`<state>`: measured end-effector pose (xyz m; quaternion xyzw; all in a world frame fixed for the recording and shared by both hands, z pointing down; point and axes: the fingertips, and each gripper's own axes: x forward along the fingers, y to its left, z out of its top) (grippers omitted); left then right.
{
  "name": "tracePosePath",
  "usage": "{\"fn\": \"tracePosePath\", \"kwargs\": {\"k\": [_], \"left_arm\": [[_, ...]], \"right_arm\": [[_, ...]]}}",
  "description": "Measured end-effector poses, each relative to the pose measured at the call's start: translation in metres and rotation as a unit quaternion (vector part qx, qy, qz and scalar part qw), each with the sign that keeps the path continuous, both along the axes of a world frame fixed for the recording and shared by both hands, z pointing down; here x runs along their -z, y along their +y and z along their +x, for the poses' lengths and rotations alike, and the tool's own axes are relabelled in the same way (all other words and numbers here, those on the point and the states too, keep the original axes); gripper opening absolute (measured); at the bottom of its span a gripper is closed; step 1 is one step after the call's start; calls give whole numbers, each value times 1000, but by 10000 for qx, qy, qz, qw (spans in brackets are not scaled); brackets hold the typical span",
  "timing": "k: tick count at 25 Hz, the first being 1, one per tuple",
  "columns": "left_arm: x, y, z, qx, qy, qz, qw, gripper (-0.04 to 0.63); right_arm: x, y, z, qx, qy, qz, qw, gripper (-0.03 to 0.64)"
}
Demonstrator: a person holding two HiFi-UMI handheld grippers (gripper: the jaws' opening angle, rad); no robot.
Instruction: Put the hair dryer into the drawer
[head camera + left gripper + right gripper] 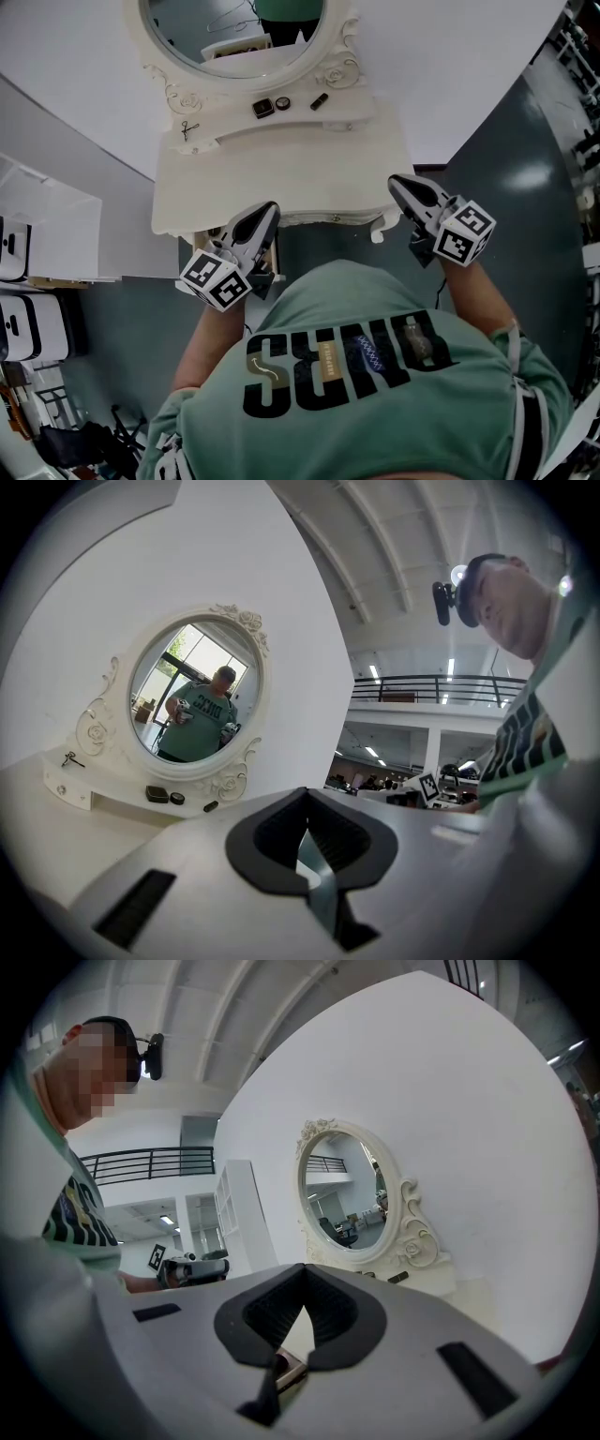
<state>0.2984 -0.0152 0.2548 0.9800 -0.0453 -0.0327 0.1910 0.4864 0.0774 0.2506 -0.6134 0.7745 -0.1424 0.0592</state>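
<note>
Hair dryer out of sight, both claws closed at the dressing table

Hair dryer: cannot be made out in the head view or in either gripper view, so its place relative to either claw cannot be told. Neither claw holds it.

Left claw: held level, tips over the front edge of the cream dressing table, left of centre. Its own view shows the black pads meeting at the tips, nothing between them. Marker cube sits at its rear, towards the person.

Right claw: level too, at the table's front right corner, well apart from the left one. Jaws closed tip to tip, empty.

Just under the left claw a brown wooden edge juts from the table front. It is possibly the drawer pulled out, but the claw covers most of it and the contents do not show.

Table back: oval mirror in a carved frame. The shelf below it carries a dark square case, a small round pot, a short dark tube and scissors off to the left.

Person in a green shirt stands close against the table front.
</note>
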Motion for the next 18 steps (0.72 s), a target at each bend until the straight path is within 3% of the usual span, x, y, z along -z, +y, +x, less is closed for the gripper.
{"fn": "tracePosePath", "kwargs": {"k": [18], "left_arm": [[-1,1,-2,6,1,-4,10000,9]], "right_arm": [[-2,-2,-3,56,160,-52,9998,-8]]}}
